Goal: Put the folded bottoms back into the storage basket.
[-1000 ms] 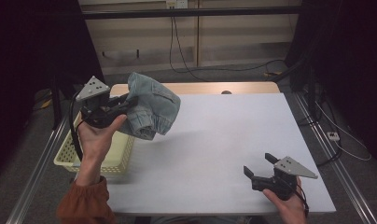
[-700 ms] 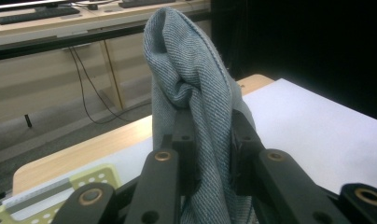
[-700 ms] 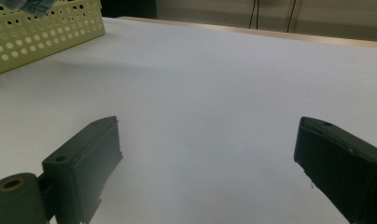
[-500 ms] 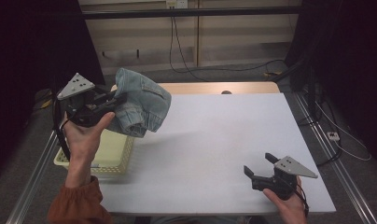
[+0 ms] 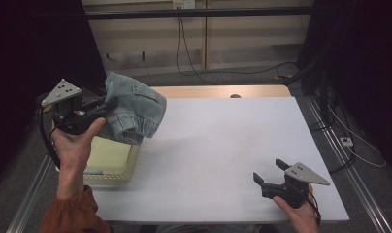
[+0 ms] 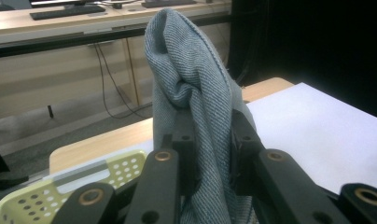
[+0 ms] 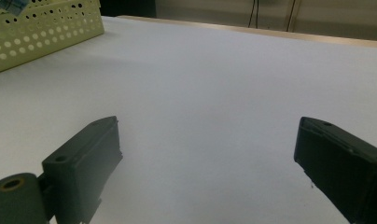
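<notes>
White table [image 5: 223, 145] runs under a dark room with wood cabinets and dangling cables at 12 o'clock; nothing else lies on the sheet.

At 9 o'clock in the high view: left tongs [image 5: 106, 108], held in a raised hand [image 5: 75, 143] with an orange sleeve, jaws clamped hard on a bunched pair of denim shorts [image 5: 133, 109]. The left gripper view confirms it: fabric [image 6: 196, 93] pinched between both jaws, a fold standing up above them and the rest hanging below. Shorts are in the air, clear of the table, hanging over the rim of the pale yellow perforated basket [image 5: 114, 167], which sits at the table's 8 o'clock corner. A grip on a gathered wad rather than on an edge reads as a carry, not a spread. Tongs point toward 3 o'clock, so the garment hangs on the table side of the basket.

Centre of the table is bare, likely the working area for the denim.

At 4 o'clock: right tongs [image 5: 271, 175] resting low near the front edge, jaws spread wide with nothing between them. The right gripper view shows bare sheet between the jaws and the basket wall [image 7: 46, 32] at 10 o'clock. My read: parked out of the way, ready for a second grip.
</notes>
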`<state>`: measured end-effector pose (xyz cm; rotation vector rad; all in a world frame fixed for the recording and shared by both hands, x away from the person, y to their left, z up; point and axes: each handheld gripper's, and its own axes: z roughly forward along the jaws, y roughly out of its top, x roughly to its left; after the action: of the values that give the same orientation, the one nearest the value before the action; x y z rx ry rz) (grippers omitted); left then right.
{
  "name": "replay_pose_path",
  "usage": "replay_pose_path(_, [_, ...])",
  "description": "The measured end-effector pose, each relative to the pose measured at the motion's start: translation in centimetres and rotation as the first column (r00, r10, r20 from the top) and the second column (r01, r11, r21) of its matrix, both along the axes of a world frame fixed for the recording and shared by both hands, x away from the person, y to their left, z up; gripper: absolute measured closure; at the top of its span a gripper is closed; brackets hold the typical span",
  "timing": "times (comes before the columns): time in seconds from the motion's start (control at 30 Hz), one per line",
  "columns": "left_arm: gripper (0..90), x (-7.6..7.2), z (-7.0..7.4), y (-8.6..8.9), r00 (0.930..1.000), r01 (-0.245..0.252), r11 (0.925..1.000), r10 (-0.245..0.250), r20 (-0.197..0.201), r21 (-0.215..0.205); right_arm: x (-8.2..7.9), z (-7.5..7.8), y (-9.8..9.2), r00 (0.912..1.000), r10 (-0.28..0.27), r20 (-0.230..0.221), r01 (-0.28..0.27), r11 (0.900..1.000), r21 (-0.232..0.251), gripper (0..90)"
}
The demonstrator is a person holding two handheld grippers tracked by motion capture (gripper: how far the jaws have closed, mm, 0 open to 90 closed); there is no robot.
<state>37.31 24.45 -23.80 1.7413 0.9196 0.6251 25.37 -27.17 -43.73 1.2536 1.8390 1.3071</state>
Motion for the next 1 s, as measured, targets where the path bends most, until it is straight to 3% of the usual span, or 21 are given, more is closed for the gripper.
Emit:
replay_pose_path(0.77, [76.6,0.0,-0.3,3.1,0.9982,-0.052,0.9986,0.052,-0.029,-0.012,0.0,0.0,0.0,1.0000,0.002,-0.001,-0.002,1.000,0.001,7.3])
replay_pose_path(1.0, [76.5,0.6,-0.9,3.8,0.9950,-0.080,0.9968,0.080,-0.060,-0.003,0.0,0.0,0.0,1.0000,0.005,-0.002,-0.005,1.000,-0.002,7.3])
